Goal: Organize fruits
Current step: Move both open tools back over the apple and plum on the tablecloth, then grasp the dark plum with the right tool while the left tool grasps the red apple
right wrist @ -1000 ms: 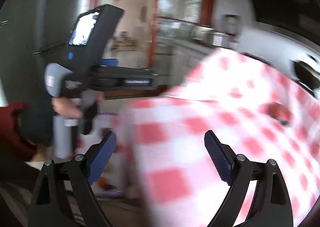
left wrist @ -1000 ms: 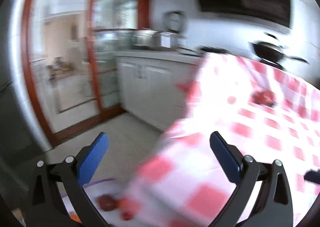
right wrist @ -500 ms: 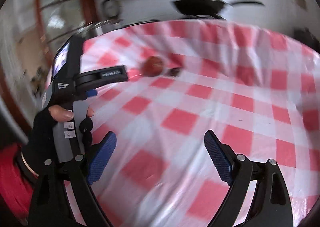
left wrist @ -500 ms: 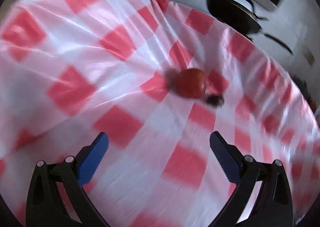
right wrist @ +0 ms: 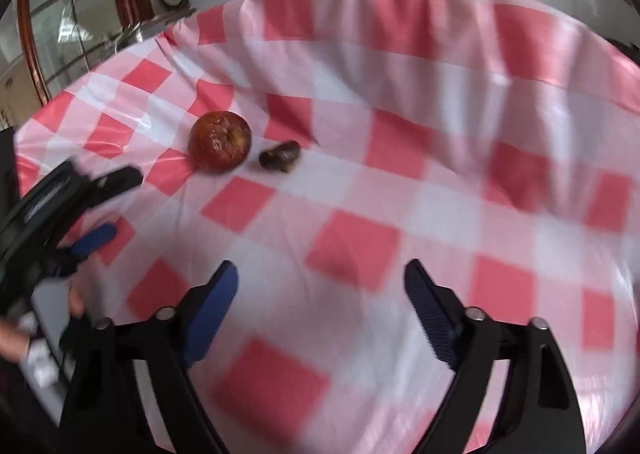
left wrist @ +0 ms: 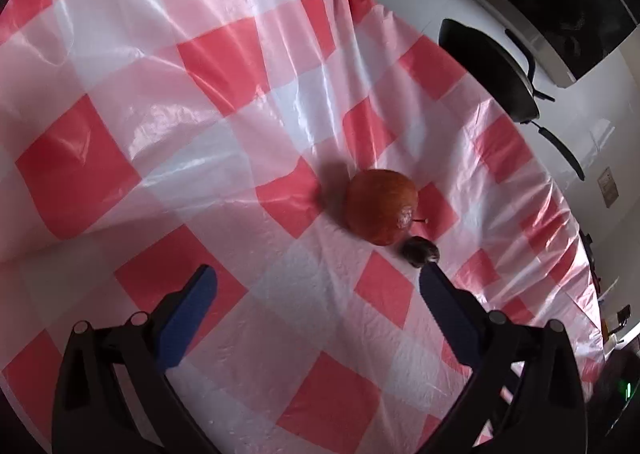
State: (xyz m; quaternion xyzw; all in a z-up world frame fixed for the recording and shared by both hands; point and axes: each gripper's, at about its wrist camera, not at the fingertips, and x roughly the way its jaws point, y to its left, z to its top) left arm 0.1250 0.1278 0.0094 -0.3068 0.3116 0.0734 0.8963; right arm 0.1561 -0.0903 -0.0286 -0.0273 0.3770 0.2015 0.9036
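While jaws close empty, apple [right wrist: 219,142] lies ahead-left of right gripper [right wrist: 320,282].

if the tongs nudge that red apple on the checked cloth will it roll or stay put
The apple looks round and lies tilted, stem sideways, so a nudge would probably roll it. The plastic tablecloth is glossy and wrinkled; it may slide or bunch. The apple likely feels firm, and fairly heavy beside the small dark fruit.
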